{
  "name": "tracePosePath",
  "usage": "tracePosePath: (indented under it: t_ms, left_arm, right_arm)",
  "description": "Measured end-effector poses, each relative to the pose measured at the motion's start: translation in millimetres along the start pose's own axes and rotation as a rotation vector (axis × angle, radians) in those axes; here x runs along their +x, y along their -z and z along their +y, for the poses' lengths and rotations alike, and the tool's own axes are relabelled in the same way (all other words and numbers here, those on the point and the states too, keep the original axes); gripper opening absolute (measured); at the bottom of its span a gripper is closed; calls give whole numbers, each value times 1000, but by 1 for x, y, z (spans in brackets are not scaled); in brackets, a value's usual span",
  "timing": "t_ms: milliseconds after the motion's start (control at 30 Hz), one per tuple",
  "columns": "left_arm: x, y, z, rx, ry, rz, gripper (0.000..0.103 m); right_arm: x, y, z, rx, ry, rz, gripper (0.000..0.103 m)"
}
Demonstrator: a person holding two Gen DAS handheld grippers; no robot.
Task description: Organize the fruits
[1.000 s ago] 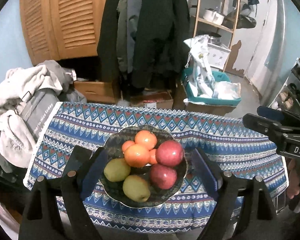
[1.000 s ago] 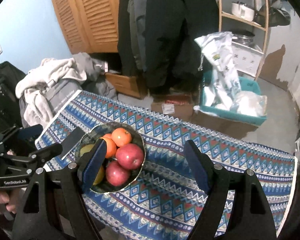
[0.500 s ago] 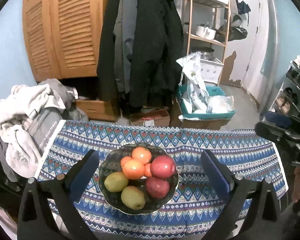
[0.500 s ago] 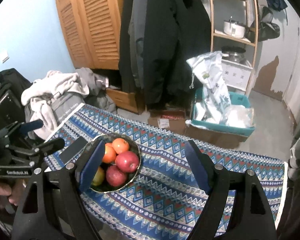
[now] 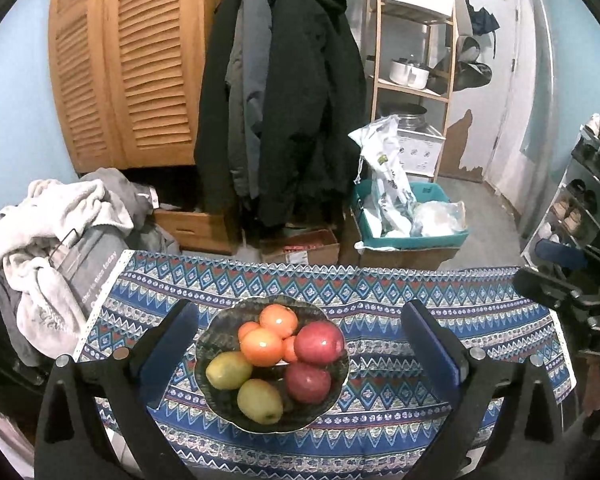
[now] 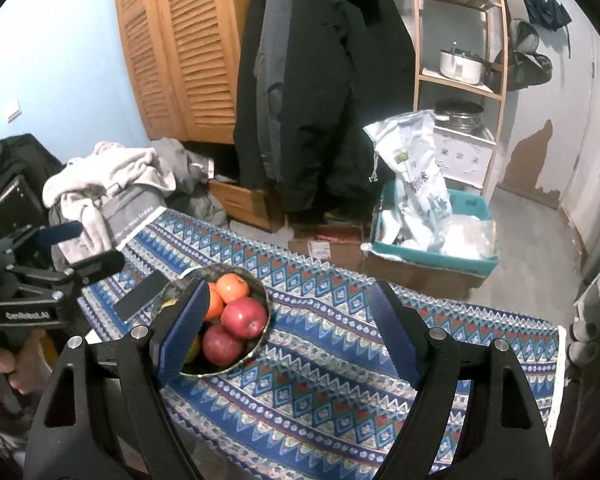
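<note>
Dark round glass bowl (image 5: 220, 332) of red apples (image 5: 318, 343), oranges (image 5: 261, 346) and green pears (image 5: 228, 369) sits between the left gripper (image 5: 300, 350)'s wide-spread, empty fingers (image 5: 430, 346); the right gripper (image 6: 288, 330)'s fingers (image 6: 394, 330) likewise wide apart, empty, bowl at its left finger.

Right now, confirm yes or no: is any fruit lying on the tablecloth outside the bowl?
No, every apple, orange and green fruit sits inside the bowl, and the tablecloth around it shows only its pattern.

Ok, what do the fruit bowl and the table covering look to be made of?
Bowl: probably glazed ceramic or glass, dark, mottled, with a wavy rim catching light. Table covering: looks like printed woven cloth, matte, with a white selvedge edge at its left end.
</note>
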State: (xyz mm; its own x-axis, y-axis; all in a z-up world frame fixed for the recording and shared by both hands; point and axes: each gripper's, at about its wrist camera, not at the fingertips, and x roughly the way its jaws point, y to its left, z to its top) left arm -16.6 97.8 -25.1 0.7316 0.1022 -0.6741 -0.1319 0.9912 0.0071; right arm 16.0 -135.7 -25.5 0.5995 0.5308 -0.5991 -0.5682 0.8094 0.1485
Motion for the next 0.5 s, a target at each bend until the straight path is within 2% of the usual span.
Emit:
tracePosePath:
  t_ms: [500]
  left_arm:
    - [2,-3,-15,23,-19,4,102]
  right_arm:
    - [6,7,-16,36,-13,37,81]
